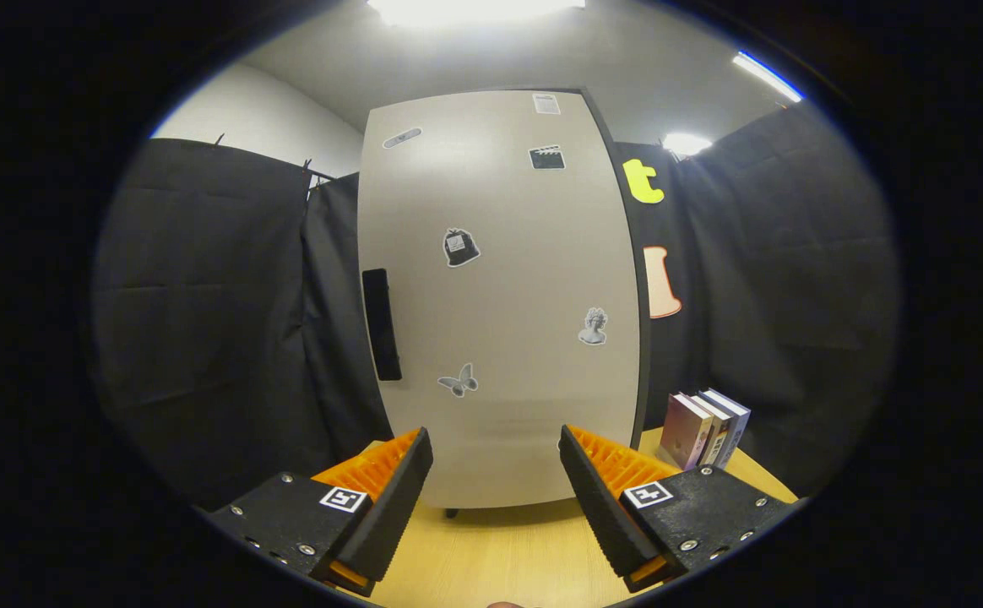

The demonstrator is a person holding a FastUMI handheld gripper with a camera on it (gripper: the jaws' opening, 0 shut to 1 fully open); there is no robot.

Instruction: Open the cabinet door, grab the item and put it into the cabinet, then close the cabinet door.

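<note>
Gripper view: the gripper (496, 473) is level above the wooden desk (508, 557), jaws spread wide with nothing between them and touching nothing. Just beyond the fingers, the cabinet (500, 295) stands on the desk with its door shut and its dark handle (381, 324) at the door's left edge. Three upright books (704, 429) stand near the desk's right edge, beside the cabinet.

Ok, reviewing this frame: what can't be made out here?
- Cabinet interior: hidden behind its closed door, gripper view.
- Books beside the cabinet: covers too small to tell apart; how many stand there is uncertain.
- Stickers on the door: too small to identify surely.
- Table: front edge cut off past the open gripper.
</note>
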